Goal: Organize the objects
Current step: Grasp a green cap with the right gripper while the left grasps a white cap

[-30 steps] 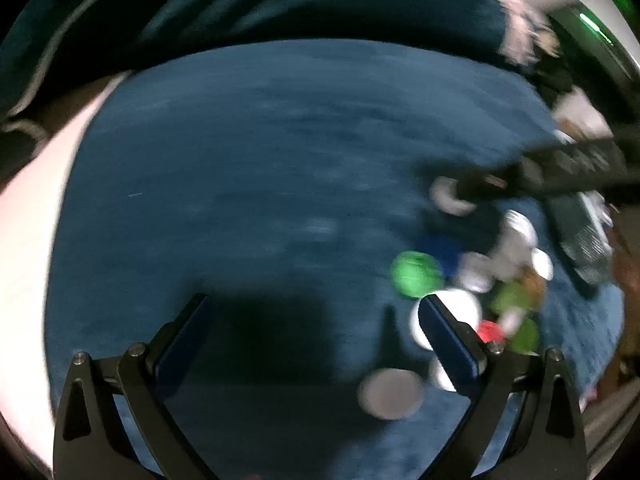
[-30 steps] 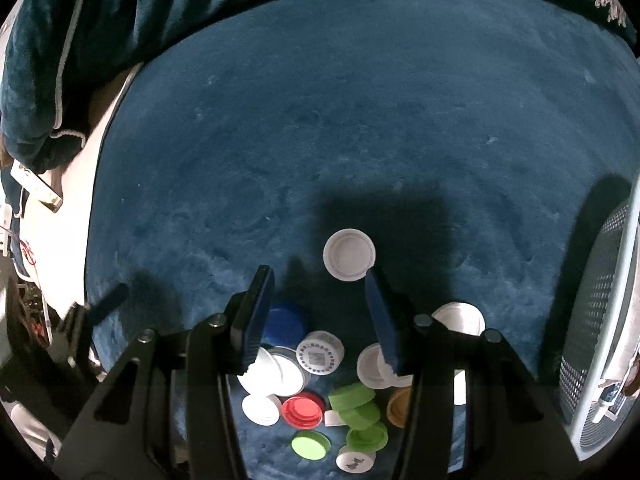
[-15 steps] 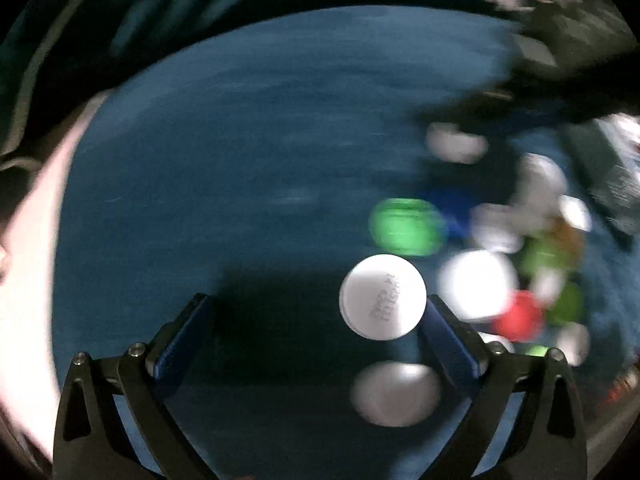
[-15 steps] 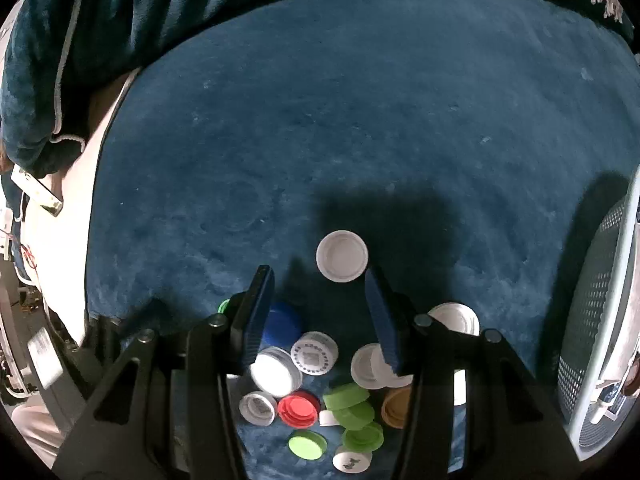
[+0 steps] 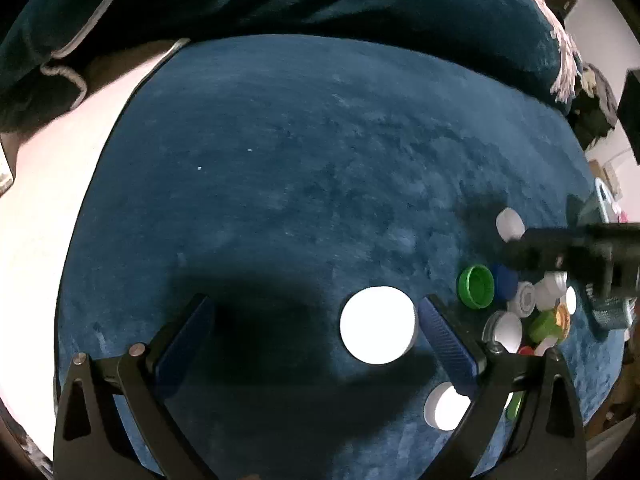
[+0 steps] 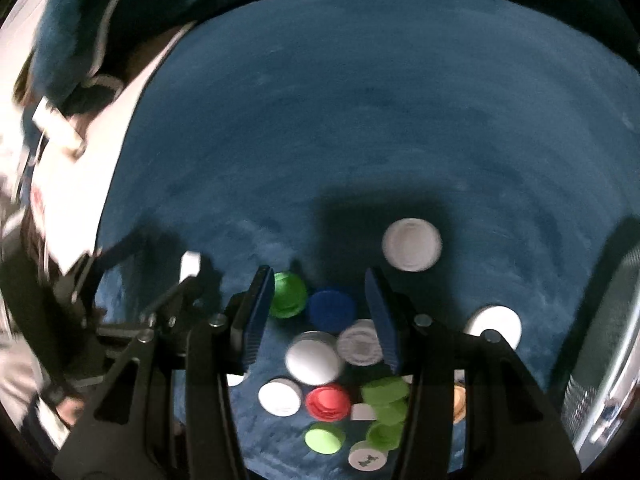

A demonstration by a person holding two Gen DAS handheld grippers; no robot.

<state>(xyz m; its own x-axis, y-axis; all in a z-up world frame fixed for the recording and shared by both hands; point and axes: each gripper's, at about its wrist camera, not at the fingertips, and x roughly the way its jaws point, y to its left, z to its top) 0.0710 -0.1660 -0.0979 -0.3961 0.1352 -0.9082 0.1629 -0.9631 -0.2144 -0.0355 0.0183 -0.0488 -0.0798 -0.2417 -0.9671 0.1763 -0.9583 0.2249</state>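
Note:
Bottle caps lie on a blue rug (image 5: 280, 160). My left gripper (image 5: 316, 336) is open wide, pointing down. A large white cap (image 5: 378, 324) lies between its fingers, close by the right finger (image 5: 448, 340) and far from the left one. A second white cap (image 5: 444, 406) shows under that finger. My right gripper (image 6: 320, 312) is open above the heap, with a blue cap (image 6: 332, 310) below its gap and a green cap (image 6: 288, 294) beside its left finger. It holds nothing. White caps (image 6: 412, 244) (image 6: 494, 328) lie apart from the heap.
The heap holds white (image 6: 314, 358), red (image 6: 328, 402) and green (image 6: 384, 392) caps. A mesh basket (image 6: 608, 340) stands at the right. A dark blanket (image 5: 320, 0) lies along the rug's far edge, with pale floor (image 5: 40, 220) to the left. The right gripper's body (image 5: 580, 248) crosses the left view.
A large white cap has come in between the left fingers. The right view has rolled and shifted, so the green and blue caps now sit by its fingers. Both jaws kept their widths.

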